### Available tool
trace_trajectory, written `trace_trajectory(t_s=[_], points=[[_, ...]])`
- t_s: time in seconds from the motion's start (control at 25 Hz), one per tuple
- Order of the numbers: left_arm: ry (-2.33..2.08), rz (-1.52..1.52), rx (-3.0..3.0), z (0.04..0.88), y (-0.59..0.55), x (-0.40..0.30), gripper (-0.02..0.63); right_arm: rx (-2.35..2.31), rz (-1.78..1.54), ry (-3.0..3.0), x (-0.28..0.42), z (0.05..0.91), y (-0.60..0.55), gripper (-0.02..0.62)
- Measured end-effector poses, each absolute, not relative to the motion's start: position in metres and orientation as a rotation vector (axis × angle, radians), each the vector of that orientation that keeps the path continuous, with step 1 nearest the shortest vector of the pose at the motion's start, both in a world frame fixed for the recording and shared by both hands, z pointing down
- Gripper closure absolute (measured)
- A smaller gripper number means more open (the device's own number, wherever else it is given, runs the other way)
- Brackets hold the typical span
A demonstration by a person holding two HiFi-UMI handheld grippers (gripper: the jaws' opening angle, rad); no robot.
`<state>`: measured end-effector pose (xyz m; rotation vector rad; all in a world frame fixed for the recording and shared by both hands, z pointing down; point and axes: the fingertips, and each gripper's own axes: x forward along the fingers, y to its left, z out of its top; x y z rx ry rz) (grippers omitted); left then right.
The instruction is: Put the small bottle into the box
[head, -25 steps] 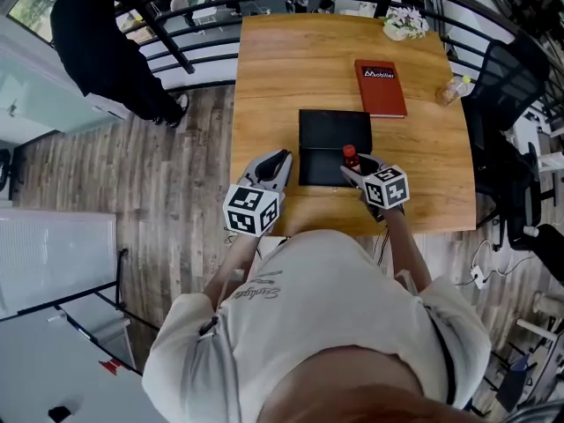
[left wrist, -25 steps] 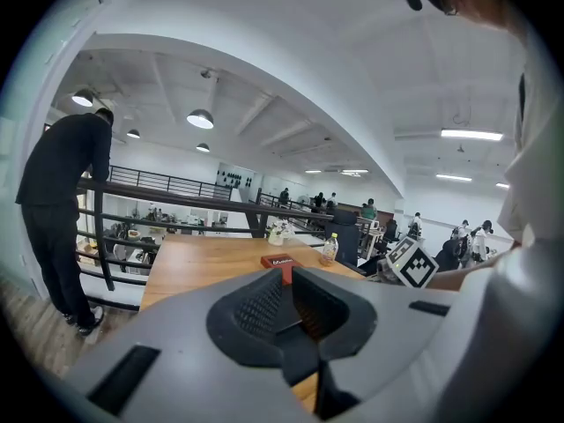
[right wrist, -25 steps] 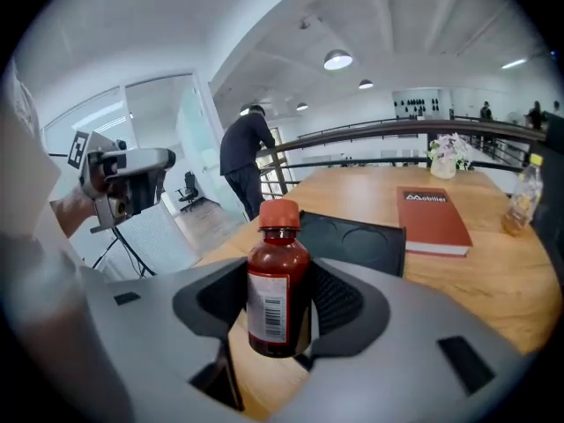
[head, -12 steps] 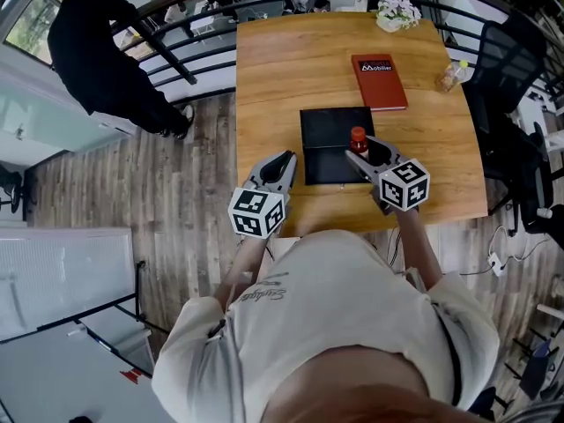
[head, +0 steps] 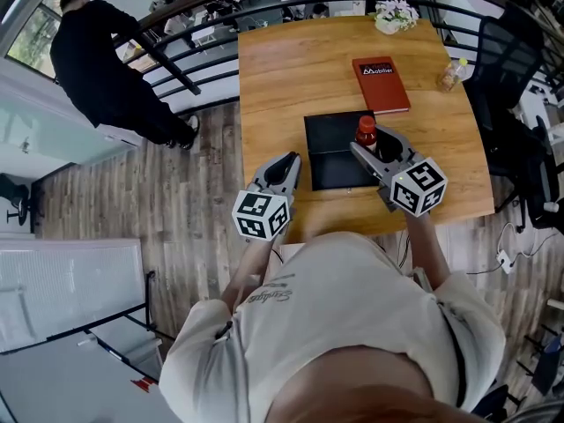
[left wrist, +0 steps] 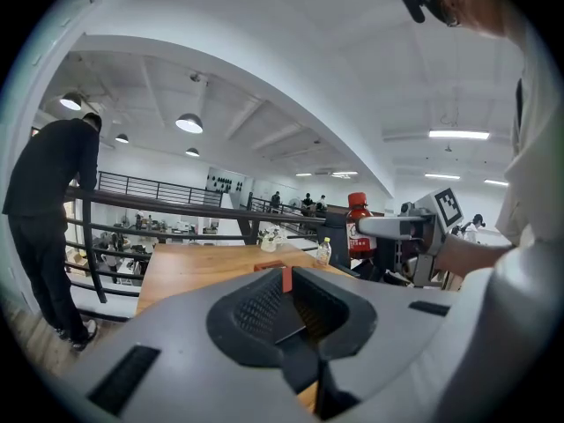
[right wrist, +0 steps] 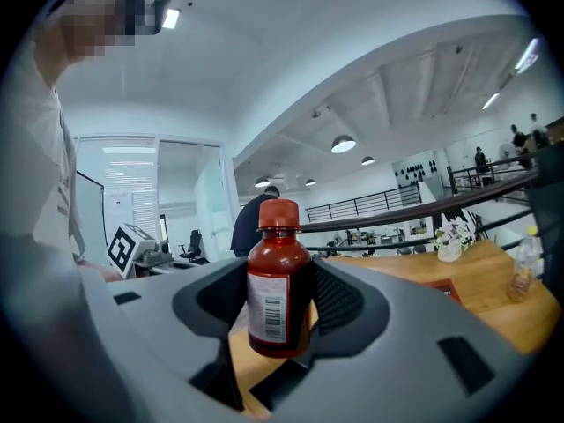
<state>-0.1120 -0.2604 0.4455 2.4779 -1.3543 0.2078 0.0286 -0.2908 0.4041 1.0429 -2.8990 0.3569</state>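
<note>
A small bottle (head: 366, 134) of red liquid with a red cap stands upright between the jaws of my right gripper (head: 377, 145), which is shut on it. It hangs over the right part of the flat black box (head: 333, 157) on the wooden table (head: 291, 69). In the right gripper view the bottle (right wrist: 278, 289) fills the gap between the jaws of that gripper (right wrist: 280, 305). My left gripper (head: 284, 170) hovers at the table's front left edge, left of the box, open and holding nothing. From the left gripper (left wrist: 286, 311) view the bottle (left wrist: 356, 227) shows at the right.
A red book (head: 382, 72) lies behind the box. A vase of flowers (head: 392, 14) and a clear plastic bottle (head: 452, 74) stand at the far edge and right edge. A black chair (head: 515, 69) is right of the table. A person in black (head: 106, 60) stands by the railing at left.
My right gripper has carried the bottle away from the table's front edge and over the box. The left gripper has stayed near the front left edge.
</note>
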Motion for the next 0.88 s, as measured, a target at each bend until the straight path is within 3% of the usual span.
trace_trajectory(t_s=[0.88], points=[[-1.409,0.09,2.519,0.42,-0.287,-0.12,0.565,1.179,0.269,-2.933,0.044,0.385,-0.291,0.38]])
